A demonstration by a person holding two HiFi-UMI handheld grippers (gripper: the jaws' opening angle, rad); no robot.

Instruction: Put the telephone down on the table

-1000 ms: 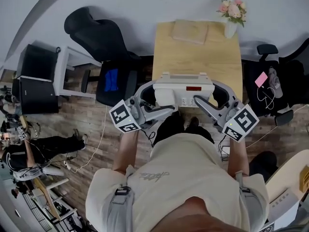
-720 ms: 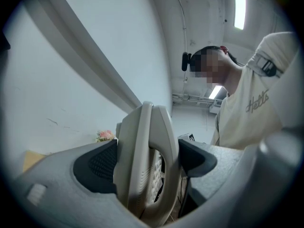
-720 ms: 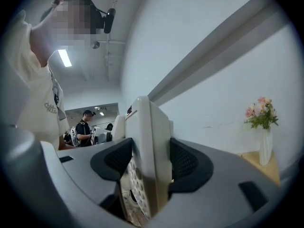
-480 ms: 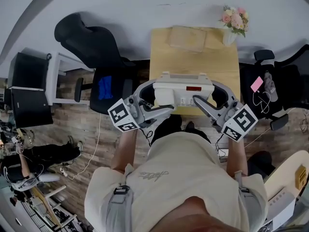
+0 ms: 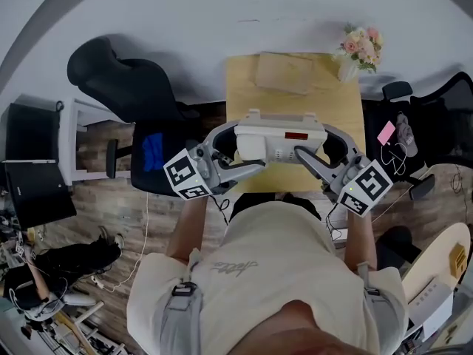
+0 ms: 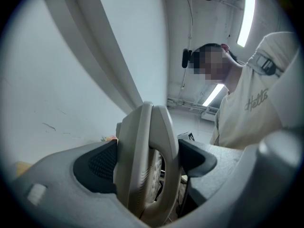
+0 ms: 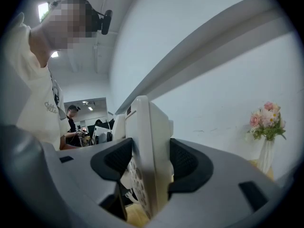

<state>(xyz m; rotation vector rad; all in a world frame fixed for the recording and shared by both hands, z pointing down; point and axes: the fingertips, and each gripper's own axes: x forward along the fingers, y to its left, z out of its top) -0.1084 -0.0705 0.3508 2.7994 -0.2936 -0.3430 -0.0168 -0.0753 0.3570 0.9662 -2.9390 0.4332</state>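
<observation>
Floorboards (image 5: 103, 191) are running down the left of the frame, where a black padded chair (image 5: 126, 80) is standing just beside the left edge of the counter (image 5: 244, 102), with a blue item (image 5: 151, 150) lying on a dark seat. Right of that, the left gripper (image 5: 250, 163) is clamping its dark, ribbed jaws on the left end of the telephone (image 5: 281, 135), a pale desk set of smooth plastic with a keypad. The telephone is hanging at mid-frame over the counter's near edge, carried from both ends. Beyond it the light wooden top is lying open, apart from a flat tan board (image 5: 284, 72) at the far side. The right gripper (image 5: 304, 154) is pinching the telephone's right end, its jaws pressing on the casing. At the far right corner a white vase of pink flowers (image 5: 353, 46) is standing, and dark chairs (image 5: 414, 124) are crowding the counter's right edge.
</observation>
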